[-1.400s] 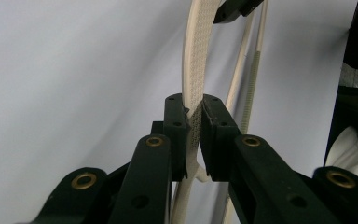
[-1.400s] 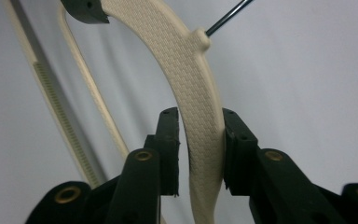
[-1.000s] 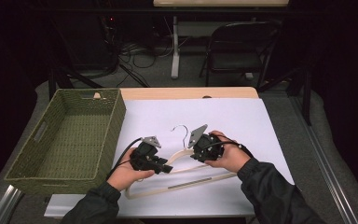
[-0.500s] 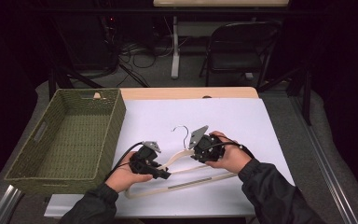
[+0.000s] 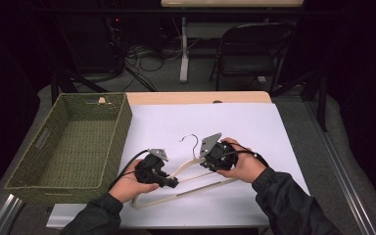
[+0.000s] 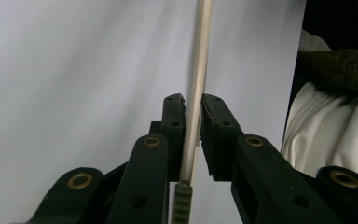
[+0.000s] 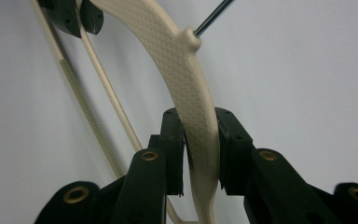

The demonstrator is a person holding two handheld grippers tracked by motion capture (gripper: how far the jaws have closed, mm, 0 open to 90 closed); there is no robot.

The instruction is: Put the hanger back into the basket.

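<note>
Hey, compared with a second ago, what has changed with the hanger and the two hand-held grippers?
The left hand-held gripper has just been closing its jaws, and they now clamp the thin cross rod of the hanger. The right hand-held gripper stayed shut on the hanger's broad shoulder. Both hands, the hanger, the white sheet and the green basket kept their places.

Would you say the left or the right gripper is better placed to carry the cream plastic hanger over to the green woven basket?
Left, probably. The left gripper is shut on the cream plastic hanger and sits nearer the green woven basket. The right gripper, clamped on the hanger's shoulder, is farther away.
</note>
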